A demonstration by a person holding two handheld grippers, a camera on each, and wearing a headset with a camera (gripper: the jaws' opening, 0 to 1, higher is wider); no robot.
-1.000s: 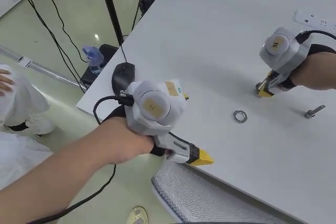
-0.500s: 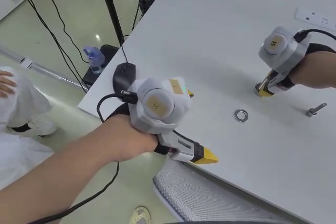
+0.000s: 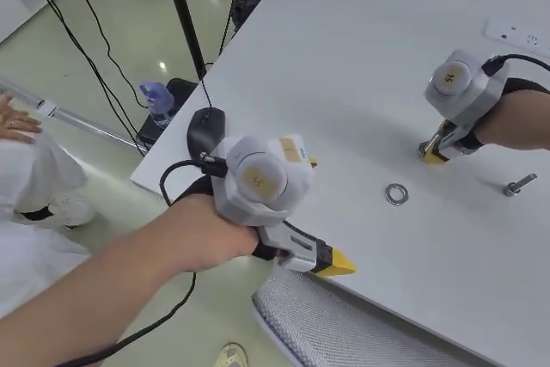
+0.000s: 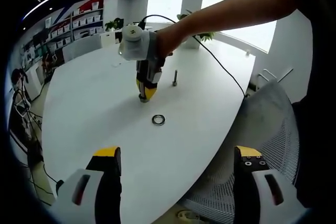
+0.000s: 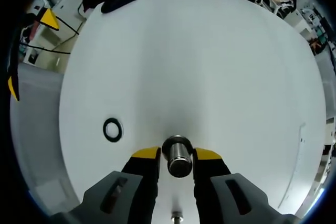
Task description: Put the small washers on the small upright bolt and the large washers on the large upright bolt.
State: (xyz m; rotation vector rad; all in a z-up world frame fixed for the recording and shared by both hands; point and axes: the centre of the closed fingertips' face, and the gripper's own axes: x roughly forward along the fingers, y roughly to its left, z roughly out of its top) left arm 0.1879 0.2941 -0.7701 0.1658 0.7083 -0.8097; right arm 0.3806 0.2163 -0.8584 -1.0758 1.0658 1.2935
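**A:** Jaws on the left gripper (image 3: 337,262): how do they stand?

**B:** Spread wide, with nothing between them. A hand (image 3: 202,234) holds that gripper at the near edge of the white surface (image 3: 361,66), above a grey mesh chair (image 3: 344,328). In the left gripper view the 2 yellow tips sit far apart, and the edge of the surface runs across between them.

**A:** And further right?

**B:** 1 washer (image 3: 396,193) lies flat on the surface, between the 2 grippers and touching neither.

**A:** Then the right gripper (image 3: 434,154)?

**B:** It points down at the surface. In the right gripper view its jaws are clenched on the large bolt (image 5: 178,157), with a yellow tip against each side. The left gripper view shows the bolt's lower end down at the surface.

**A:** What about the small bolt (image 3: 516,184)?

**B:** It is furthest right, on its own, near the right gripper but apart from it. In the left gripper view it stands upright.
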